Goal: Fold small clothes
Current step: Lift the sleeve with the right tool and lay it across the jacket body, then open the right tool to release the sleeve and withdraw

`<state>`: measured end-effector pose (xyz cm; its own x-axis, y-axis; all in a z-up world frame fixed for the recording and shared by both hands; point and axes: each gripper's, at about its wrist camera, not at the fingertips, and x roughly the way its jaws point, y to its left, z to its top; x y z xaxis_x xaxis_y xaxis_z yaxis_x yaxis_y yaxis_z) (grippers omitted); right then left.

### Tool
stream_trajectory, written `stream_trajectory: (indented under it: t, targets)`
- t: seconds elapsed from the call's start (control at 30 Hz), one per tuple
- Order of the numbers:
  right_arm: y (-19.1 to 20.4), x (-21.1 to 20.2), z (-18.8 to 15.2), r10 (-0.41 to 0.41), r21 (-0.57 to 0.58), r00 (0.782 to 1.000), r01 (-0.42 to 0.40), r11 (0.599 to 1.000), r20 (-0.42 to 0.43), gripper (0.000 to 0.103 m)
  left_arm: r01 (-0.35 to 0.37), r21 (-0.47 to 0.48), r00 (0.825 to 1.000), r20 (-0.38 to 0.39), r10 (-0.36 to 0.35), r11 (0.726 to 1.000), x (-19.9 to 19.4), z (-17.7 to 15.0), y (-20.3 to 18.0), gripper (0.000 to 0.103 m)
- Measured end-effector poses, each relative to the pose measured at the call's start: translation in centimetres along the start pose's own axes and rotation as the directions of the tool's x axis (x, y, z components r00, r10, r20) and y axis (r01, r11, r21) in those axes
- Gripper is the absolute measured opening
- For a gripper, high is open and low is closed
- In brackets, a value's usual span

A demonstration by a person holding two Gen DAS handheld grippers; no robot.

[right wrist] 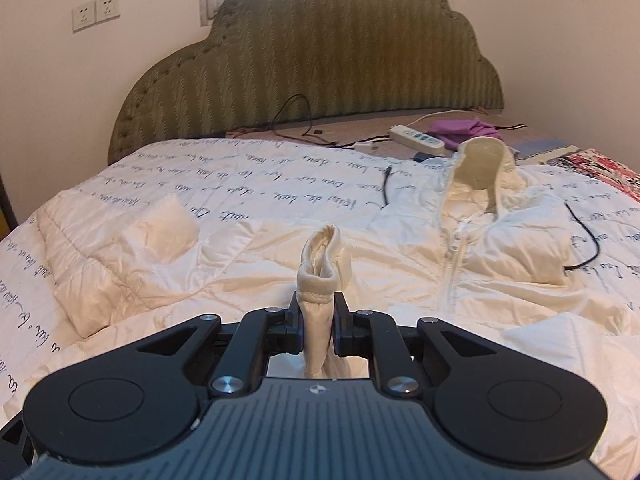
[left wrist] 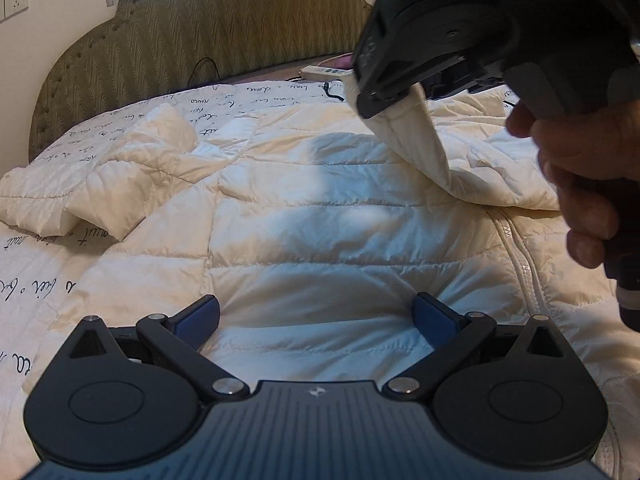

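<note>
Pinching the ribbed cuff [right wrist: 318, 280] at lower centre, the right gripper [right wrist: 317, 322] is lifting a sleeve of the soft, light, slippery puffer jacket [left wrist: 312, 216] that is lying on the bed [right wrist: 248, 176], while the left gripper's [left wrist: 316, 312] fingers are hovering open, holding nothing.

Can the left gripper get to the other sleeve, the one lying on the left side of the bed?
Probably yes. The left gripper is open and empty, and nothing lies between it and the sleeve on the bed.
</note>
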<state>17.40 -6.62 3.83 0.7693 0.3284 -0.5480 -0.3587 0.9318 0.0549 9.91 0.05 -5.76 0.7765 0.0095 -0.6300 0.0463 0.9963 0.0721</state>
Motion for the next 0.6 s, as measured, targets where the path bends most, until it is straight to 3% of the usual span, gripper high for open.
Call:
stream_trajectory:
  t: [0.27,0.33,0.37,0.4,0.43,0.5,0.6]
  targets:
    - [2.3,2.2,0.1,0.021,-0.08,0.999,-0.024,0.996,-0.035,0.018,0.0,0.0,1.0,0.001,0.0,1.0,0.1,0.0,0.0,0.103]
    - [2.5,3.0,0.0,0.042,-0.083,0.997,-0.047,0.995,-0.059,0.023,0.0,0.0,1.0,0.001,0.0,1.0,0.1,0.0,0.0,0.103]
    - [2.5,3.4,-0.1,0.065,-0.08,0.994,-0.072,0.994,-0.083,0.032,0.0,0.0,1.0,0.001,0.0,1.0,0.1,0.0,0.0,0.103]
    - [2.6,3.9,-0.2,0.087,-0.073,0.99,-0.095,0.993,-0.11,0.049,0.0,0.0,1.0,0.001,0.0,1.0,0.1,0.0,0.0,0.103]
    - [2.5,4.2,-0.3,0.117,-0.059,0.984,-0.126,0.99,-0.136,0.056,0.001,0.0,1.0,0.001,-0.001,1.0,0.1,0.0,0.0,0.103]
    - [2.2,4.0,-0.3,0.177,-0.011,0.973,-0.181,0.983,-0.147,0.058,0.001,0.0,1.0,0.001,-0.001,1.0,0.1,0.0,0.0,0.103]
    - [0.3,2.0,0.8,0.289,0.116,0.956,-0.282,0.952,-0.048,0.058,-0.001,0.001,1.0,0.001,0.001,1.0,0.1,0.0,0.0,0.103]
